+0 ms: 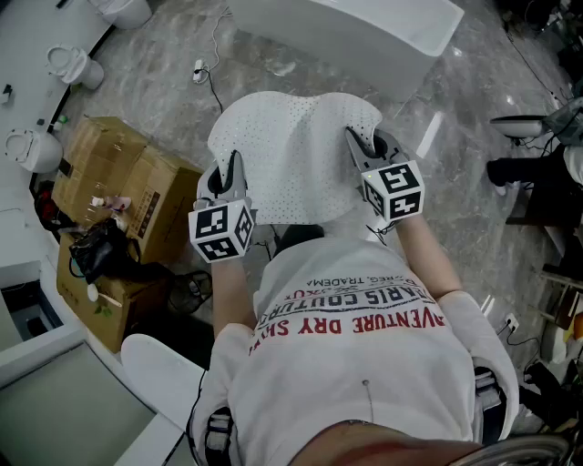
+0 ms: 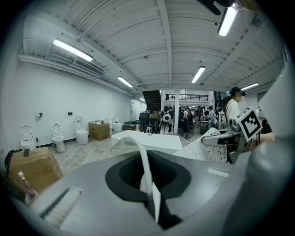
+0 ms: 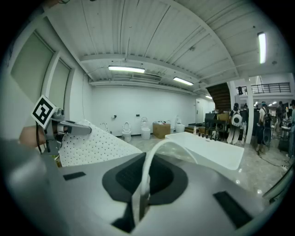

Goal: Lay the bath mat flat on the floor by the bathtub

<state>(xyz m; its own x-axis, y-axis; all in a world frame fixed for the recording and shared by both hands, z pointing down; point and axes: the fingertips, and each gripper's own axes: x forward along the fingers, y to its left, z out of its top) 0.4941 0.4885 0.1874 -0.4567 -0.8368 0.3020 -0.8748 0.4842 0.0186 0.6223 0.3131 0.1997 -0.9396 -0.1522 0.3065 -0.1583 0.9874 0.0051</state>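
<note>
**Mat pinched in both claws, tub straight ahead**

Your left claw (image 1: 233, 168) and right claw (image 1: 358, 142) are each pressed together on a side edge of the bath mat (image 1: 296, 155), which hangs in front of you with its far edge drooping. The bathtub (image 1: 364, 27) lies at twelve o'clock. Hold both claws level and apart so the mat spreads. Let the far edge meet the floor (image 1: 164, 73) beside the tub first, then lower the near edge toward six o'clock
</note>
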